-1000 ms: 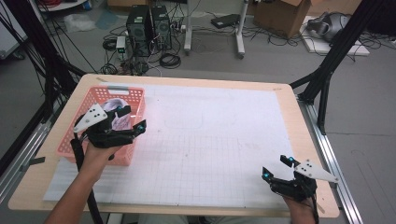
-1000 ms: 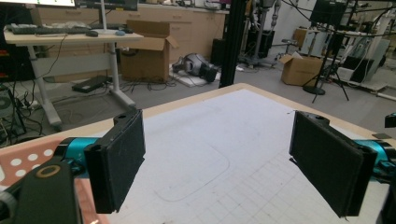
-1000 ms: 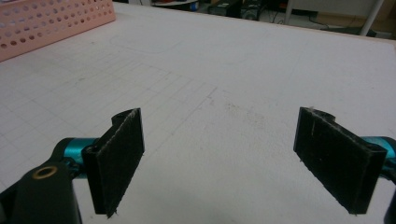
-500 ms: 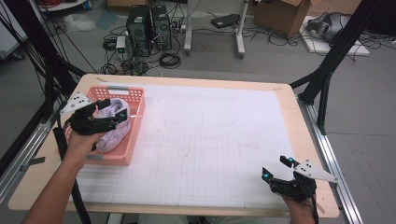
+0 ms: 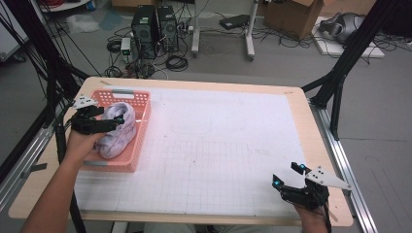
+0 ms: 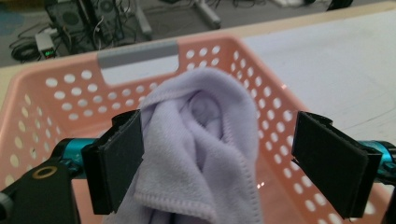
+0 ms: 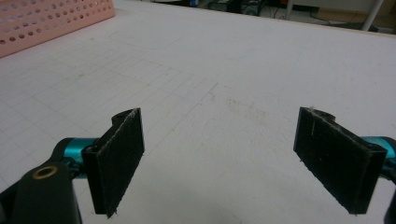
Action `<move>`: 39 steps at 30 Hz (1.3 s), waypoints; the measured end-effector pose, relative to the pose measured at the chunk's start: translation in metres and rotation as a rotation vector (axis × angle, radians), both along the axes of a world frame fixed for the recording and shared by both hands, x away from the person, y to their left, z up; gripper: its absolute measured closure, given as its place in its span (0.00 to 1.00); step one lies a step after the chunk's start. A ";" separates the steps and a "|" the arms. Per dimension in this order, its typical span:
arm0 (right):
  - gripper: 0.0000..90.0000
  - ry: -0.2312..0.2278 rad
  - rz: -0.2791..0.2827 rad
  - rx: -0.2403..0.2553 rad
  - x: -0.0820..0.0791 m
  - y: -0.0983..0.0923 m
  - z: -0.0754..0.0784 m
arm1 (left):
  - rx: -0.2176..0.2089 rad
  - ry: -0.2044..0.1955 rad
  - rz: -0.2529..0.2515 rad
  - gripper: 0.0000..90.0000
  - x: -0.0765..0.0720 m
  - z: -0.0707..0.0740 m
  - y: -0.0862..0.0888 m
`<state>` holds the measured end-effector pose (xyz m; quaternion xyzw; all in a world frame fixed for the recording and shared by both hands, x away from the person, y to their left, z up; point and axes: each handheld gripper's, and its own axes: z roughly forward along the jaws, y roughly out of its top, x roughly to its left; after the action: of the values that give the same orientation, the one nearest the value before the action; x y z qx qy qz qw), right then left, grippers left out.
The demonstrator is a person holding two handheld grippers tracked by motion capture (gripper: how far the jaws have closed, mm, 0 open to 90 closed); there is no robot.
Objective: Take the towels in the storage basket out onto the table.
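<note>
Taking the pink basket (image 5: 138, 126) as the landmark: nearest to me, well away from it at the near right corner of the surface (image 5: 233, 145), the right claw (image 5: 286, 182) rests low over the white gridded mat. Its jaws stand wide apart with nothing between them. It looks idle, and I see little risk there.

The trouble, if any, is at the basket itself. The lavender towel (image 6: 201, 149) sits bunched inside it, piled up above the rim on the basket's left side. The left claw (image 6: 217, 161) hangs over the basket with its jaws spread wide on either side of the heap. The left pad looks to be touching the cloth; the right pad stands clear of it. So it has no grip on anything.

What could go wrong, as I judge it:
- If the jaws close from here, they may catch just the top fold, and the rest would drag or slip loose.
- A loose corner could snag the basket's perforated wall and tip or slide the light basket.
- The basket sits close to the surface's left edge, so a sideways pull could nudge it toward that edge.

Beyond the basket, on the floor, lie cables and computer boxes.
</note>
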<state>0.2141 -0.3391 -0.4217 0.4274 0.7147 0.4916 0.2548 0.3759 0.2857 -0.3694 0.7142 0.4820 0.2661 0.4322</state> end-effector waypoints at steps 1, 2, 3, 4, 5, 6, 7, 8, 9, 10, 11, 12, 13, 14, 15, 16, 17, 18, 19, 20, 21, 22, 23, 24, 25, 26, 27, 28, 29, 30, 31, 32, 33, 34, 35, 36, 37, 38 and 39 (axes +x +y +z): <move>0.17 0.003 -0.002 -0.001 0.000 0.000 0.000 | 0.011 0.014 0.002 0.19 0.002 -0.002 0.000; 0.17 0.001 -0.001 0.000 -0.001 0.000 0.000 | 0.024 0.026 0.007 0.19 0.004 -0.004 -0.001; 0.17 0.001 -0.001 0.000 -0.001 0.000 0.000 | 0.035 0.038 0.012 0.19 0.005 -0.005 -0.002; 0.17 0.002 0.001 -0.003 -0.001 -0.001 0.000 | 0.045 0.048 0.017 0.19 0.006 -0.007 -0.002; 0.17 0.002 0.001 -0.003 -0.001 -0.001 0.000 | 0.051 0.058 0.019 0.19 0.007 -0.008 -0.003; 0.17 -0.003 0.001 -0.003 -0.001 -0.001 0.000 | 0.058 0.076 0.019 0.19 0.009 -0.010 -0.004; 0.17 0.000 -0.002 -0.001 -0.002 -0.001 0.000 | 0.073 0.091 0.021 0.19 0.010 -0.012 -0.005; 0.17 0.000 -0.002 -0.001 -0.002 -0.001 0.000 | 0.092 0.114 0.023 0.19 0.012 -0.015 -0.006; 0.17 0.002 0.000 -0.002 -0.002 -0.001 0.000 | 0.102 0.132 0.026 0.19 0.013 -0.018 -0.007; 0.17 0.002 0.000 -0.002 -0.002 -0.001 0.000 | 0.110 0.151 0.027 0.19 0.014 -0.020 -0.008; 0.17 0.002 0.000 -0.003 -0.002 -0.001 0.000 | 0.131 0.178 0.025 0.19 0.015 -0.023 -0.009; 0.17 -0.001 0.004 -0.005 -0.002 -0.001 0.000 | 0.141 0.200 0.028 0.19 0.016 -0.025 -0.010; 0.17 -0.002 0.003 -0.004 -0.002 -0.001 0.000 | 0.151 0.216 0.032 0.19 0.017 -0.028 -0.011; 0.17 -0.003 0.003 -0.004 -0.002 0.000 0.000 | 0.161 0.229 0.032 0.18 0.018 -0.030 -0.012; 0.17 -0.002 0.004 -0.006 -0.002 -0.001 0.000 | 0.168 0.241 0.033 0.18 0.018 -0.032 -0.013; 0.17 -0.003 0.003 -0.005 -0.002 0.000 0.000 | 0.178 0.254 0.038 0.17 0.019 -0.033 -0.014; 0.17 -0.003 0.004 -0.007 -0.002 -0.001 0.000 | 0.204 0.281 0.051 0.17 0.020 -0.037 -0.017; 0.17 -0.003 0.002 -0.005 -0.002 0.000 0.000 | 0.219 0.295 0.056 0.16 0.021 -0.038 -0.018; 0.17 -0.002 0.002 -0.006 -0.002 0.000 0.000 | 0.219 0.295 0.056 0.15 0.021 -0.038 -0.018; 0.17 -0.002 0.002 -0.005 -0.002 0.000 0.000 | 0.227 0.308 0.062 0.14 0.022 -0.040 -0.019; 0.17 -0.002 0.001 -0.005 -0.003 0.000 0.000 | 0.236 0.319 0.063 0.13 0.023 -0.041 -0.019; 0.17 -0.002 0.001 -0.005 -0.003 0.000 0.000 | 0.238 0.324 0.071 0.13 0.023 -0.042 -0.020; 0.17 -0.002 0.001 -0.005 -0.003 0.000 0.000 | 0.242 0.332 0.074 0.13 0.024 -0.043 -0.020; 0.17 -0.001 0.000 -0.005 -0.003 0.000 0.000 | 0.239 0.340 0.073 0.11 0.025 -0.044 -0.020; 0.17 -0.001 0.000 -0.005 -0.003 0.000 0.000 | 0.238 0.348 0.076 0.11 0.025 -0.045 -0.021; 0.17 0.003 -0.001 -0.003 -0.003 0.000 0.000 | 0.240 0.356 0.072 0.10 0.026 -0.046 -0.021; 0.17 0.000 0.000 -0.006 -0.003 -0.001 0.000 | 0.244 0.358 0.070 0.09 0.027 -0.047 -0.022; 0.17 0.000 0.001 -0.005 -0.003 -0.001 0.000 | 0.251 0.363 0.071 0.08 0.027 -0.047 -0.023; 0.17 0.000 0.001 -0.005 -0.003 -0.001 0.000 | 0.257 0.365 0.073 0.08 0.028 -0.048 -0.023; 0.17 -0.002 0.000 -0.006 -0.003 -0.001 0.000 | 0.260 0.367 0.075 0.08 0.028 -0.048 -0.023; 0.17 -0.002 0.000 -0.006 -0.003 -0.001 0.000 | 0.259 0.371 0.080 0.08 0.028 -0.049 -0.023; 0.17 -0.004 0.003 -0.006 -0.003 -0.001 0.001 | 0.267 0.378 0.088 0.09 0.029 -0.050 -0.023; 0.17 -0.004 0.003 -0.006 -0.003 -0.001 0.001 | 0.267 0.378 0.088 0.10 0.029 -0.050 -0.023; 0.17 -0.003 0.002 -0.008 -0.003 -0.001 0.001 | 0.272 0.381 0.091 0.12 0.029 -0.050 -0.022; 0.17 -0.003 0.002 -0.008 -0.003 -0.001 0.001 | 0.276 0.380 0.093 0.12 0.029 -0.050 -0.022; 0.17 -0.006 0.002 -0.008 -0.003 -0.001 0.001 | 0.281 0.383 0.097 0.15 0.030 -0.050 -0.021; 0.17 -0.006 0.002 -0.008 -0.003 -0.001 0.001 | 0.281 0.383 0.097 0.18 0.030 -0.050 -0.021; 0.17 -0.005 0.002 -0.009 -0.003 -0.001 0.001 | 0.282 0.383 0.098 0.18 0.030 -0.050 -0.021; 0.17 -0.005 0.001 -0.009 -0.003 -0.001 0.000 | 0.281 0.385 0.103 0.24 0.030 -0.050 -0.020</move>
<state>0.2107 -0.3403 -0.4212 0.4246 0.7165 0.4896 0.2580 0.4057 0.2655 -0.4194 0.7794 0.5494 0.2114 0.2147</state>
